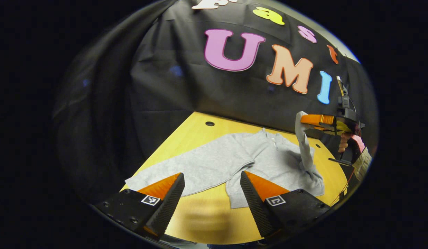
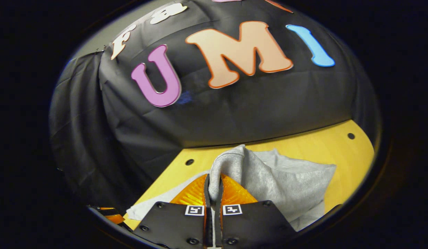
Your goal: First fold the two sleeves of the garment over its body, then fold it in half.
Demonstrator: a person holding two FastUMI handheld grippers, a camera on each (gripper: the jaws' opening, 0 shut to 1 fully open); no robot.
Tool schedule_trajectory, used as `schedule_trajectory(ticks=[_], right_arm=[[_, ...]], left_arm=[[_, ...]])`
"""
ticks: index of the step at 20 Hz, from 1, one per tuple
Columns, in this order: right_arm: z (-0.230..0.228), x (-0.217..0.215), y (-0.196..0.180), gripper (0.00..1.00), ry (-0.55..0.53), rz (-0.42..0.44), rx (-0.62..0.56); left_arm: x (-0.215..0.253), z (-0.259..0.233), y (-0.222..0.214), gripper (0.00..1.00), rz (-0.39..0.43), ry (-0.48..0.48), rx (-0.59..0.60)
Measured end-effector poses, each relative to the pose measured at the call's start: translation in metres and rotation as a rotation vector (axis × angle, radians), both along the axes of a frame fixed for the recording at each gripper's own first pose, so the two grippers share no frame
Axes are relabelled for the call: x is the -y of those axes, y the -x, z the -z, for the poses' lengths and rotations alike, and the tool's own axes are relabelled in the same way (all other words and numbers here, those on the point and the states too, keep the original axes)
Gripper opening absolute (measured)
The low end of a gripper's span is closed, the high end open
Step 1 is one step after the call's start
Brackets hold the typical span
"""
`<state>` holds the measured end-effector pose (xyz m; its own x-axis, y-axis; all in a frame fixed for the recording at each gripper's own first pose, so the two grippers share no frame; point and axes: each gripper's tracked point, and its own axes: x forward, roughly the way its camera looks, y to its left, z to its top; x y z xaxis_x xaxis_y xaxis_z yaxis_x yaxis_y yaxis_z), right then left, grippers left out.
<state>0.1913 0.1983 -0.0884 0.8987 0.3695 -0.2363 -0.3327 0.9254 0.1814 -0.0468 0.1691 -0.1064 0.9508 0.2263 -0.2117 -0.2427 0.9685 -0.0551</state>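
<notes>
Yellow tabletop [image 1: 207, 211] under both views, black cloth wall behind. Nearest in the left gripper view, left gripper [image 1: 212, 193] with fingers spread wide, nothing between them, hovering just short of the near edge of the grey garment [image 1: 214, 160]. Garment lying flat across the table, one sleeve [image 1: 155, 174] stretched out toward the left finger [image 1: 172, 192], hem corner just beside the other finger. Farther off on the far right, right gripper [image 1: 305, 120] raised above the table, clamped on the cuff of the other sleeve [image 1: 305, 148], cloth hanging from it down to the body. Same pinch up close in the right gripper view: right gripper [image 2: 212, 188] with fingers pressed together on a grey fold of sleeve [image 2: 231, 162], body [image 2: 290, 183] lying beyond and to the right. Probably mid first fold: lifted sleeve still to be carried inward over the body, along the garment's long axis toward the left gripper's side. Flat sleeve nearer the left gripper, likely its to take.
</notes>
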Motion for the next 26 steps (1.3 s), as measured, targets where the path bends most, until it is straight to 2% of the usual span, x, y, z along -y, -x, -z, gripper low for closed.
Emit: schedule_trajectory(ticks=[2,5,9,12,14,16,17,18,21,26], right_arm=[[0.016,-0.034,-0.009,0.05,-0.025,-0.047,-0.031],[0.042,-0.064,-0.023,0.05,-0.058,-0.069,-0.09],[0.078,-0.066,-0.039,0.05,-0.078,-0.054,-0.145],[0.096,-0.074,-0.051,0.05,-0.056,-0.047,-0.175],[0.096,-0.08,-0.047,0.08,-0.034,-0.06,-0.171],[0.099,-0.08,-0.047,0.17,-0.026,-0.08,-0.172],[0.1,-0.078,-0.045,0.18,-0.018,-0.087,-0.172],[0.1,-0.077,-0.046,0.34,-0.006,-0.09,-0.167],[0.095,-0.073,-0.04,1.0,0.025,-0.097,-0.15],[0.08,-0.048,-0.03,0.98,0.081,-0.061,-0.1]], left_arm=[[-0.015,0.006,0.006,0.95,-0.038,0.013,-0.004],[-0.045,0.015,0.017,0.95,-0.097,0.017,-0.014],[-0.091,0.035,0.024,0.95,-0.182,0.006,-0.039],[-0.117,0.047,0.023,0.95,-0.223,-0.042,-0.088],[-0.127,0.058,0.016,0.94,-0.228,-0.051,-0.122],[-0.129,0.071,0.008,0.95,-0.226,-0.034,-0.155],[-0.13,0.075,0.004,0.95,-0.224,-0.023,-0.164],[-0.134,0.079,0.004,0.95,-0.227,-0.013,-0.166],[-0.142,0.093,-0.001,0.95,-0.235,0.015,-0.187],[-0.147,0.11,0.001,0.95,-0.248,0.021,-0.246]])
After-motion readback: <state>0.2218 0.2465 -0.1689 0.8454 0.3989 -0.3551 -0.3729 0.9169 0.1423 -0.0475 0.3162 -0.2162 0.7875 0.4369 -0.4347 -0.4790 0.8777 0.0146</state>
